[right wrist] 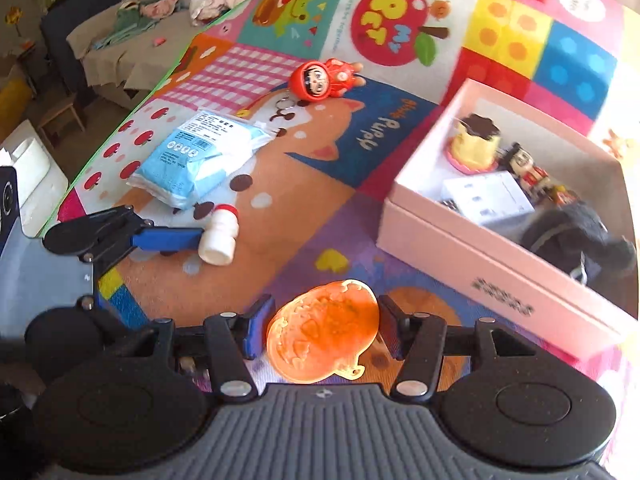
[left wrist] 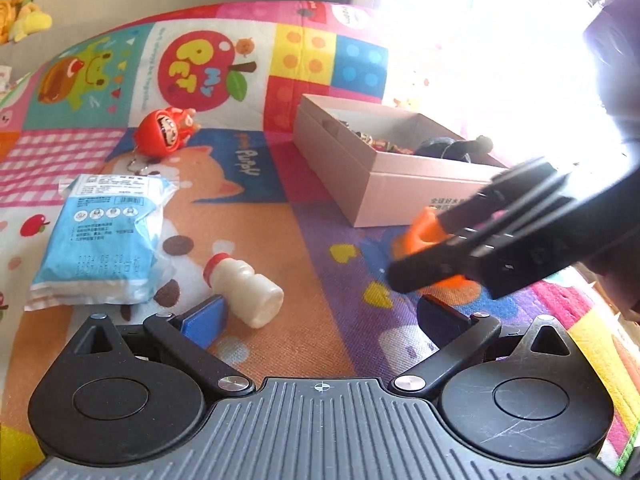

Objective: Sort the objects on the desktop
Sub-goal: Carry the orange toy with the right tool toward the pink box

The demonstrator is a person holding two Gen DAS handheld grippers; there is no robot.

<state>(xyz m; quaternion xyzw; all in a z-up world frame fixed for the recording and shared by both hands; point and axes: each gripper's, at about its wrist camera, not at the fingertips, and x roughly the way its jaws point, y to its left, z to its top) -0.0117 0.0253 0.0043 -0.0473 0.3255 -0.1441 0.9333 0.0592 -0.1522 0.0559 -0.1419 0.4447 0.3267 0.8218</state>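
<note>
My right gripper (right wrist: 324, 330) is shut on a flat orange toy (right wrist: 320, 344), held between its blue pads just above the play mat. The left wrist view shows that same gripper (left wrist: 416, 256) with the orange toy (left wrist: 428, 228) in front of the pink box (left wrist: 400, 200). My left gripper (left wrist: 324, 320) is open low over the mat. Its left finger (left wrist: 204, 324) lies against a small white bottle with a red cap (left wrist: 244, 292). The bottle (right wrist: 220, 236) lies on its side.
A blue mask pack (left wrist: 100, 248) and a red doll keychain (left wrist: 166, 128) lie on the mat to the left. The pink box (right wrist: 480, 276) holds a pudding toy (right wrist: 476, 144), a white carton (right wrist: 488, 196), small figures and a dark pouch (right wrist: 572, 240). Glare hides the far right.
</note>
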